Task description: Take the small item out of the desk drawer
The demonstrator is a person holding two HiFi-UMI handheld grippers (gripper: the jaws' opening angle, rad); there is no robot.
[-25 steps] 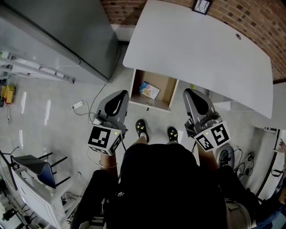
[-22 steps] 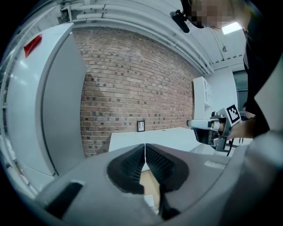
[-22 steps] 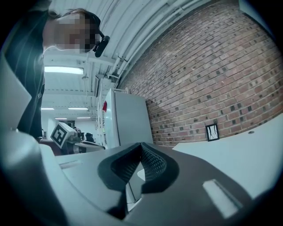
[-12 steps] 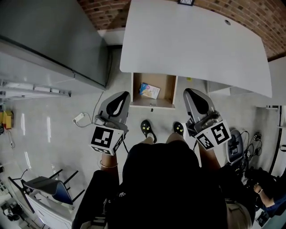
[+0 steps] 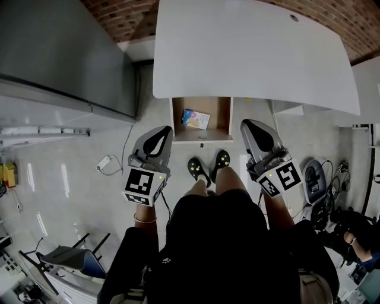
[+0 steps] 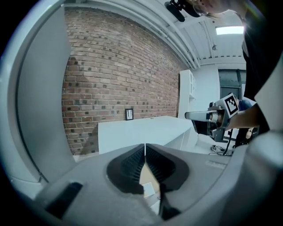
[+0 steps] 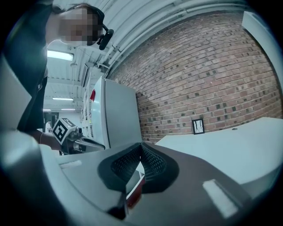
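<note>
- Left gripper [image 5: 159, 135] and right gripper [image 5: 254, 132] both have their jaws closed on nothing, flanking the open drawer [image 5: 222, 116].
- The small item [image 5: 196, 119] lies flat inside, nearer the drawer's left wall.
- It looks like a light, stiffish packet (card, probably), so pinch it across one raised edge.

I log desk [image 5: 249, 53] white; drawer [image 5: 223, 114] below its front edge tan wood, small item [image 5: 196, 119] pale blue-white. Brick wall [image 5: 119, 12] behind desk red-brown. Left gripper [image 5: 162, 130], right gripper [image 5: 249, 125] grey, black-and-white marker cubes.

Free way down into the open drawer [image 5: 221, 116], between desk [image 5: 249, 53] and shoes [image 5: 199, 169].
</note>
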